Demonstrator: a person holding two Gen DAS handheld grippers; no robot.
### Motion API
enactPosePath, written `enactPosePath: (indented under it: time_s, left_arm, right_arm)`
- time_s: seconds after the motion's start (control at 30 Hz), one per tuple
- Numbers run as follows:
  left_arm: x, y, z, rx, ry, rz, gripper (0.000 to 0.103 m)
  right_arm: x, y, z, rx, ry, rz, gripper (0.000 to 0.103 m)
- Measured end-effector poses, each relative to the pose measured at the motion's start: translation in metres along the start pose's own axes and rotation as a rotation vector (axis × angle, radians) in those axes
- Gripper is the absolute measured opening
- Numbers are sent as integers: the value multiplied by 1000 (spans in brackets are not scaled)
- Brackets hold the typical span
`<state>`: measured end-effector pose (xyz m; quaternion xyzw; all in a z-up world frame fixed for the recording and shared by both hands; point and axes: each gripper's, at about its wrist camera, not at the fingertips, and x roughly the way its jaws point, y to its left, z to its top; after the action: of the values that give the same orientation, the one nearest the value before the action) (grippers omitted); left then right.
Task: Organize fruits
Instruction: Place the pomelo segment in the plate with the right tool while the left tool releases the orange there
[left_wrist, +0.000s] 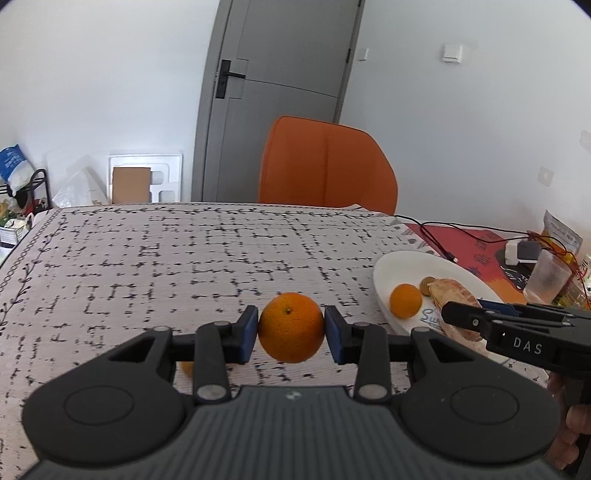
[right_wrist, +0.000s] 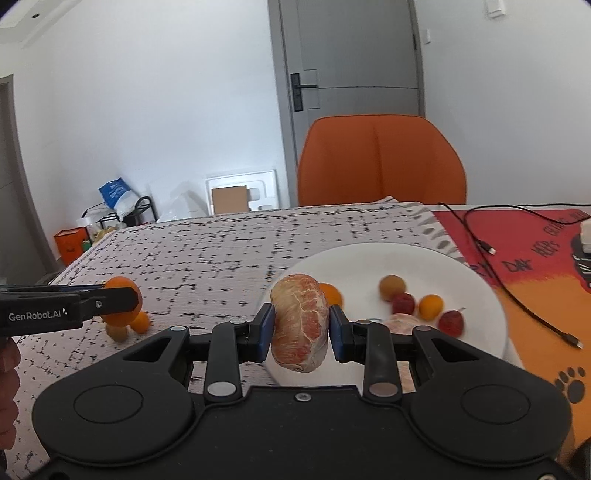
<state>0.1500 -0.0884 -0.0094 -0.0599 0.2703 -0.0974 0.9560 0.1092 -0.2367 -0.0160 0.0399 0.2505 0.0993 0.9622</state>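
My left gripper (left_wrist: 291, 330) is shut on a whole orange (left_wrist: 291, 326), held above the patterned tablecloth. In the right wrist view that same orange (right_wrist: 120, 286) shows at the far left behind the left gripper's side. My right gripper (right_wrist: 301, 325) is shut on a peeled citrus segment (right_wrist: 300, 326), held over the near left rim of the white plate (right_wrist: 369, 258). On the plate lie a small orange (right_wrist: 430, 306), two red fruits (right_wrist: 402, 302), a brownish round fruit (right_wrist: 392, 287) and another peeled piece (right_wrist: 400, 321). Two small fruits (right_wrist: 140, 322) rest on the cloth at left.
An orange chair (right_wrist: 380, 162) stands at the table's far edge before a grey door. A black cable (right_wrist: 517, 295) runs over the red and orange mat (right_wrist: 535, 236) right of the plate. A clear glass (left_wrist: 546, 277) and packets crowd the far right.
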Motion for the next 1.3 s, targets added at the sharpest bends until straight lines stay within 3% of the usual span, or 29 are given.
enactPosePath:
  time_s: [0.63,0.8,1.3]
  left_arm:
    - [20,-44,4,74,10,-23,38]
    - [25,-55,7,89,8,-37,38]
    - [38,-92,9,132,13,-114,38]
  right_arm:
    - [-3,-56,-12,103,-23,-59,30]
    - [-10,-66,-15,123,-61,-114,36]
    - [-30,-85,-22,162,-58,-121,39]
